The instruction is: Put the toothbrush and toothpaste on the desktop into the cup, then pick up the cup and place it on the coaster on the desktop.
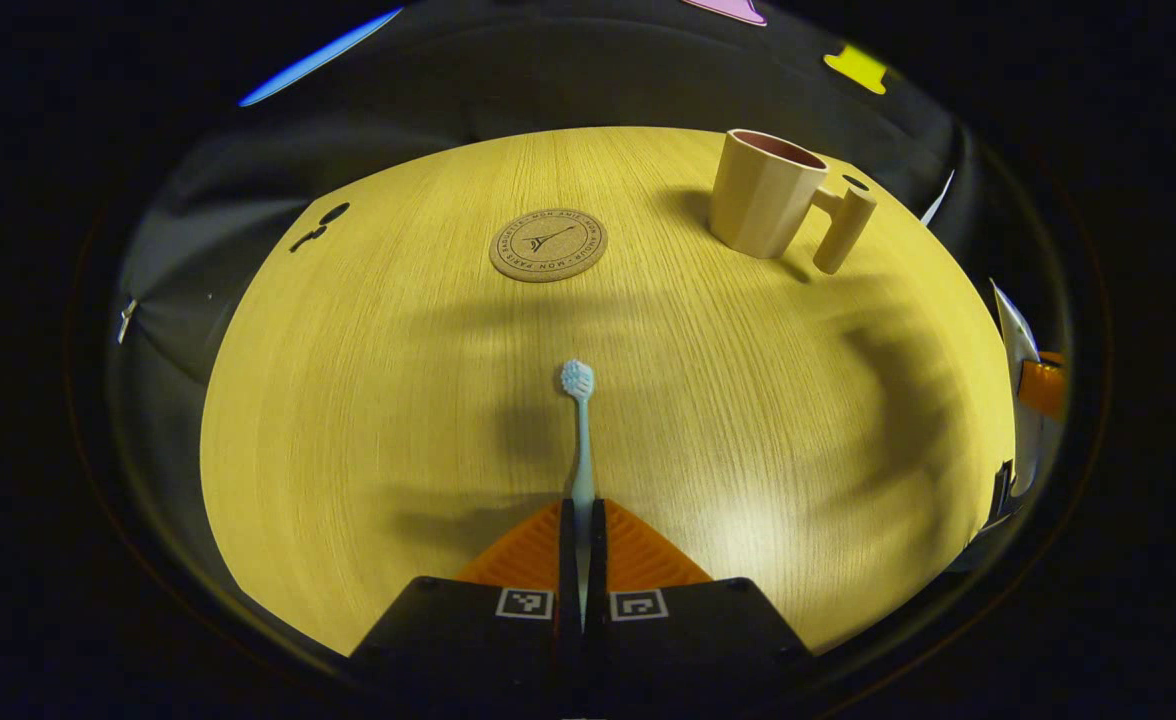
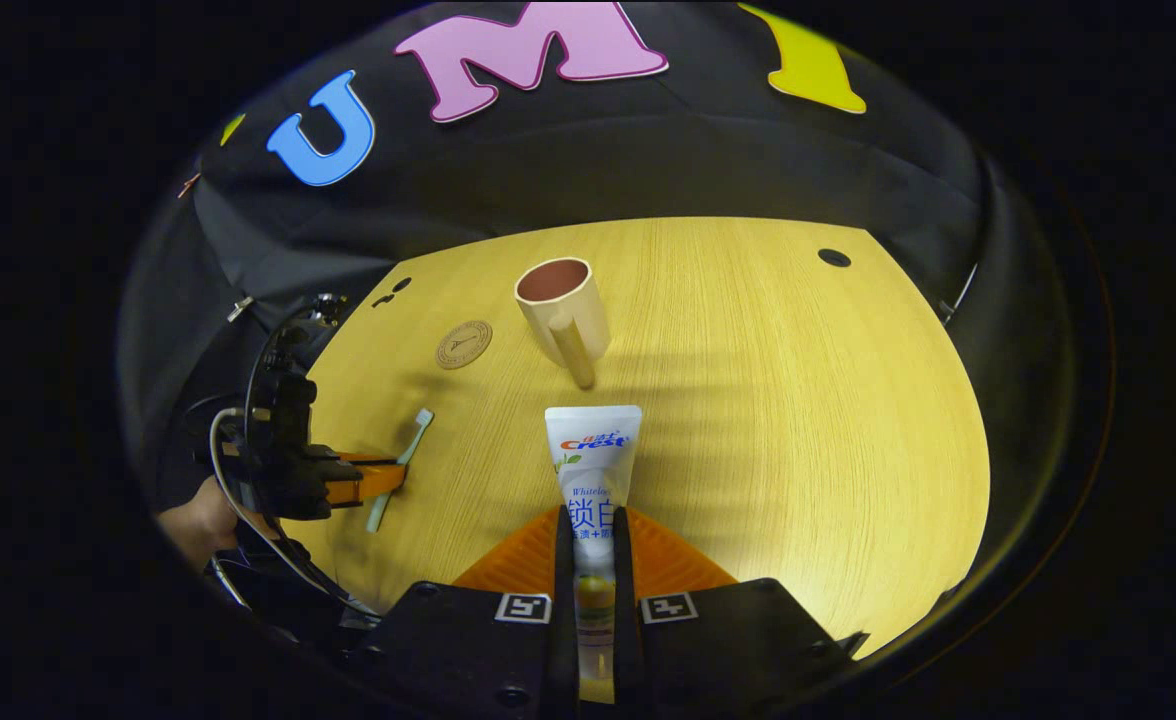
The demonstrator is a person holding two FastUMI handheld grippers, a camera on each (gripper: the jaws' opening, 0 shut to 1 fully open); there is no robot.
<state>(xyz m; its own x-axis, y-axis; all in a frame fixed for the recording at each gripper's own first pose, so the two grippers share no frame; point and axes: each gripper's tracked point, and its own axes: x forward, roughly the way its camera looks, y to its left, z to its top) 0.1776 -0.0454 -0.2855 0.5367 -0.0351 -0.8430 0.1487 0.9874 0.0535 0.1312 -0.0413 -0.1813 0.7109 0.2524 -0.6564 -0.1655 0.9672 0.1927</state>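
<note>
Left gripper view: the left gripper (image 1: 582,540) clamps the toothbrush (image 1: 579,430), pointing straight ahead; the cup (image 1: 766,195) stands ahead-right. The right gripper (image 2: 588,560) clamps the toothpaste (image 2: 592,460), with the cup dead ahead and nearer.

The worktop (image 1: 368,400) is pale yellow wood with fine straight grain. The toothbrush (image 1: 580,430) is light blue, its bristle head whitish blue. The cup (image 1: 763,195) is cream beige outside and dusky reddish-brown inside (its handle matches the outside). The coaster (image 1: 548,244) is cork tan, printed with a dark ring and a small tower emblem. The toothpaste (image 2: 592,455) tube is white with blue and red markings.
</note>
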